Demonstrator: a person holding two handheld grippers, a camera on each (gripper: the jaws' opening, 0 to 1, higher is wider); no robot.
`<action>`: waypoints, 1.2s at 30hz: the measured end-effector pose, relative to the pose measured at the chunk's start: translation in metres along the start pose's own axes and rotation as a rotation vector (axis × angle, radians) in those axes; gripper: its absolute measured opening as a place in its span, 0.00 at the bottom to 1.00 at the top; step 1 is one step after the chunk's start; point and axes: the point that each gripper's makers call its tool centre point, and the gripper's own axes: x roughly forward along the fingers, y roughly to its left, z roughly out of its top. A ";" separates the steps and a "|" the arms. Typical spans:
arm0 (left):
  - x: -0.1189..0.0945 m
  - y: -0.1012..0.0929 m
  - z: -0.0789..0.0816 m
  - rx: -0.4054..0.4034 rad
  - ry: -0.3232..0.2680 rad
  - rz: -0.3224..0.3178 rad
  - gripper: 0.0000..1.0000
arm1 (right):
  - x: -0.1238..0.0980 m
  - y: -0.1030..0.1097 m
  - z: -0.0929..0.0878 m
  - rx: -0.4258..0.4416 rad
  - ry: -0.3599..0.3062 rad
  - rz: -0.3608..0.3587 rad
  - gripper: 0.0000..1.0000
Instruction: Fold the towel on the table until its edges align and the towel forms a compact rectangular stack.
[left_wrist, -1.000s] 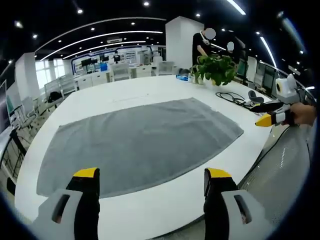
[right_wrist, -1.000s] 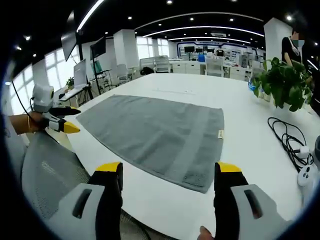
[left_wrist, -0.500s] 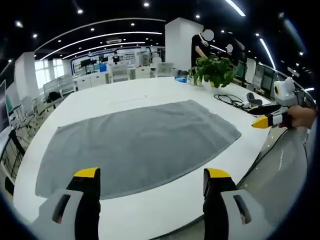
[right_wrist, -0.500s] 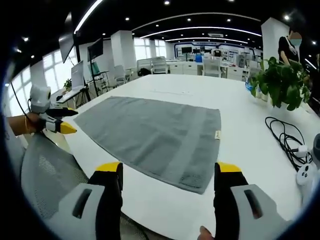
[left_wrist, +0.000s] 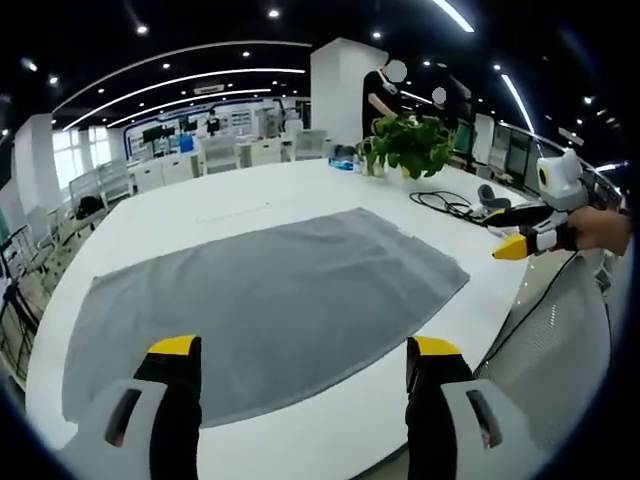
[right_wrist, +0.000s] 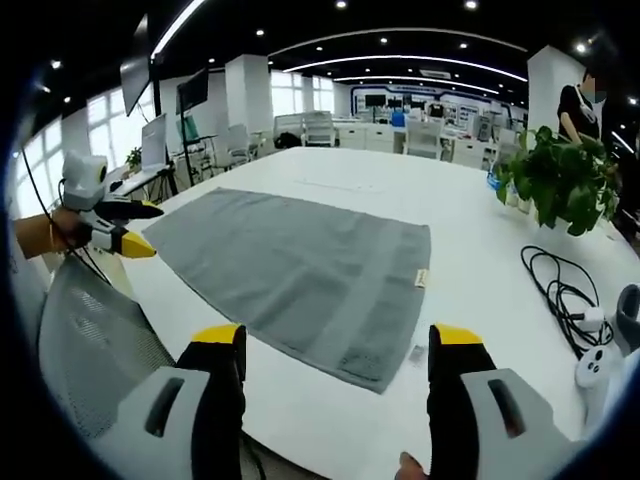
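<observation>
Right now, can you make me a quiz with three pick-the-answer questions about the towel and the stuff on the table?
1. Where does the potted plant stand?
A. on the towel
B. on the white table, beyond the towel
C. on the floor

2. What colour is the towel?
A. grey
B. red
C. striped blue

3. How does the towel lie?
A. rolled up
B. folded into a small stack
C. spread flat, not yet folded

Answers:
1. B: in the right gripper view the plant sits on bare table, apart from the towel, near the black cable.
2. A: the cloth is plain grey in both views.
3. C: it lies open in one layer, and the right gripper and left gripper stand open, holding nothing.
</observation>
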 end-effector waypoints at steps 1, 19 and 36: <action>0.002 -0.004 0.002 0.004 -0.001 -0.019 0.87 | 0.000 -0.002 0.001 0.000 -0.002 -0.004 0.75; 0.021 -0.031 0.028 0.085 -0.006 -0.116 0.86 | 0.009 -0.012 0.020 -0.070 -0.007 0.008 0.75; 0.054 -0.098 0.076 0.231 -0.061 -0.296 0.80 | 0.017 -0.032 0.066 -0.179 -0.035 0.021 0.72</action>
